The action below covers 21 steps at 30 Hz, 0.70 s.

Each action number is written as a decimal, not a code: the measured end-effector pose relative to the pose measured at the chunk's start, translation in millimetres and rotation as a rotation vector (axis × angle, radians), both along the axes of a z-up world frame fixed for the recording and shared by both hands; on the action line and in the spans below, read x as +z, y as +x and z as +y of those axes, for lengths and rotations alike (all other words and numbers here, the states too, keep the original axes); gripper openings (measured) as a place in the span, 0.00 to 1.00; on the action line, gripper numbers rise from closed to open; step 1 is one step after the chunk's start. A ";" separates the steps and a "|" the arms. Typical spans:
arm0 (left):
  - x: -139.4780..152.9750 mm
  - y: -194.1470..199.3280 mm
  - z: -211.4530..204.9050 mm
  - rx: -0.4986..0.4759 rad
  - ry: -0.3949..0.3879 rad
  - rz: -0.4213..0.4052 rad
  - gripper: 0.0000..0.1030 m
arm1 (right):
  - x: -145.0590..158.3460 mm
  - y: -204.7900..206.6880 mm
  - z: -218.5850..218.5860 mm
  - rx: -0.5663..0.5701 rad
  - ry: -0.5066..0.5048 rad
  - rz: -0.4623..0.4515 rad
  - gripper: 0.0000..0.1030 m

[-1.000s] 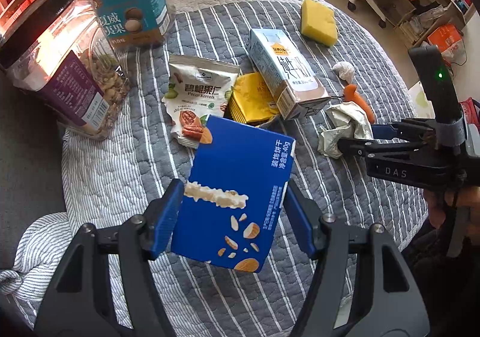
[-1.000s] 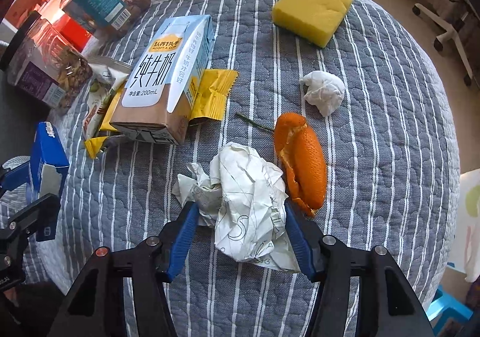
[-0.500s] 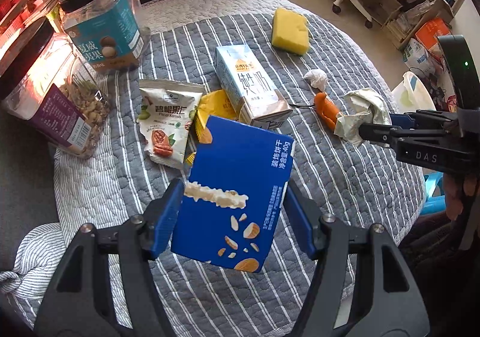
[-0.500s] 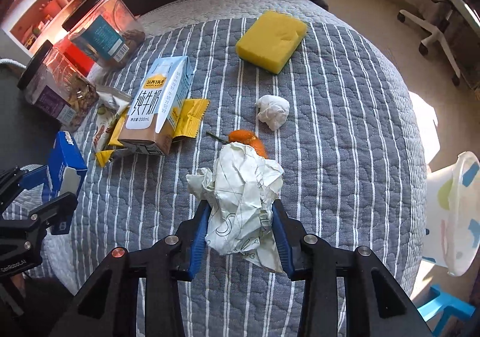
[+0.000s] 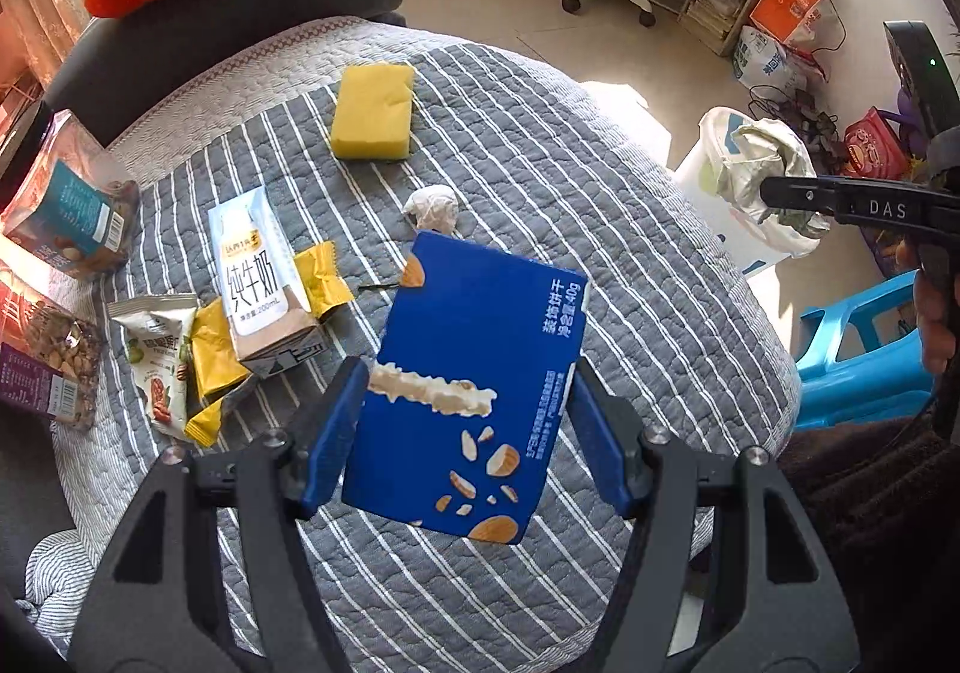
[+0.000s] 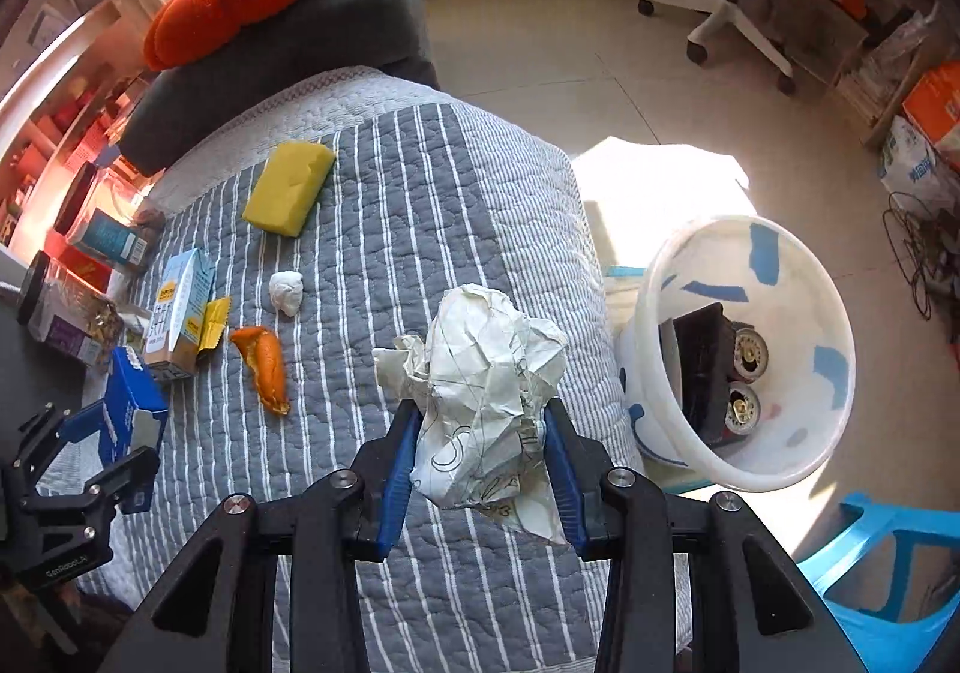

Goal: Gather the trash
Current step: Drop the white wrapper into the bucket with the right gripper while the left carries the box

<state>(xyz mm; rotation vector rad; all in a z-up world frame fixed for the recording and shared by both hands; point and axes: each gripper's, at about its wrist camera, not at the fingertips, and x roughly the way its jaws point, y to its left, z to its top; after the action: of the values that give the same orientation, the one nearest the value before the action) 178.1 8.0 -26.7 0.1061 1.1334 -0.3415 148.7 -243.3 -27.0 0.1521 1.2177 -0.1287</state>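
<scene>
Right hand-held gripper (image 6: 480,463) is clamped on a crumpled paper wad (image 6: 489,379), raised over the right edge of the quilt-covered tabletop (image 6: 432,205); the white bin (image 6: 660,277) stands on the floor just past that edge, its open mouth tilted toward the camera, with bare tiled floor beyond it. Left hand-held gripper (image 5: 465,433) pinches a blue box (image 5: 474,391) between its 2 fingers, lifted above the near part of the tabletop. On the quilt lie a milk carton (image 5: 255,277), yellow wrappers (image 5: 324,283), a snack pouch (image 5: 157,355), an orange peel (image 6: 264,367), a small tissue ball (image 5: 432,205) and a yellow sponge (image 5: 375,109), well apart from both hand-held grippers.
</scene>
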 end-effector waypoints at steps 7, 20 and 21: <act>5.9 15.5 -63.5 -0.096 -0.002 -0.009 0.66 | 9.6 -26.2 -99.4 -0.188 -0.032 -0.012 0.40; 6.9 40.2 -169.8 -0.223 -0.007 -0.005 0.66 | -6.3 -58.1 -191.4 -0.379 0.031 0.001 0.47; 6.3 41.3 -175.9 -0.229 -0.010 -0.001 0.66 | -6.2 -58.6 -192.0 -0.383 0.045 -0.001 0.49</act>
<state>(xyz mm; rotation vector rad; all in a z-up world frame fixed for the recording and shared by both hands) 219.5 -167.9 -20.4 0.2282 1.1209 -0.5508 90.1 -435.4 -33.3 0.4238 1.1801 -0.4347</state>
